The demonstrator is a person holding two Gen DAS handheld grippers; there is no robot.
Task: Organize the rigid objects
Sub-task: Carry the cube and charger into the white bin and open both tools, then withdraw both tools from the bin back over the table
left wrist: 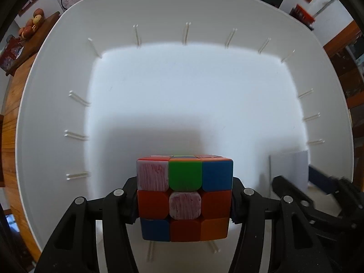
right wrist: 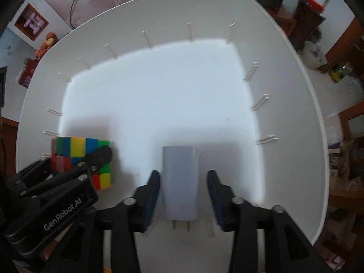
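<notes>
A: What is the big white thing filling both views?

B: A white bin (left wrist: 56, 72) with sloping walls and thin paired ribs moulded along them. Both grippers reach into it from the near side.

A: What sits inside?

B: Two things. A puzzle cube (left wrist: 184, 196) with mixed colours, and a pale grey charger block (right wrist: 179, 182) with two metal prongs pointing toward the right wrist camera.

A: Where is the cube?

B: Low in the bin near the front wall. The left gripper (left wrist: 184, 201) has it clamped, one finger pressed to each side face. The face toward that camera shows green, blue, red, orange and two scuffed whitish-pink tiles. From the right wrist view the cube (right wrist: 77, 150) lies on the left side of the bin, with the left gripper's black finger across it.

A: And the charger?

B: It lies on the bin floor, right of the cube and apart from it. The right gripper (right wrist: 183, 193) straddles it, jaws spread, with a visible gap between each blue pad and the block's sides, so it grips nothing.

A: Does the left view show it?

B: Only partly: a pale slab at lower right, behind the right gripper's dark, blurred finger.
</notes>
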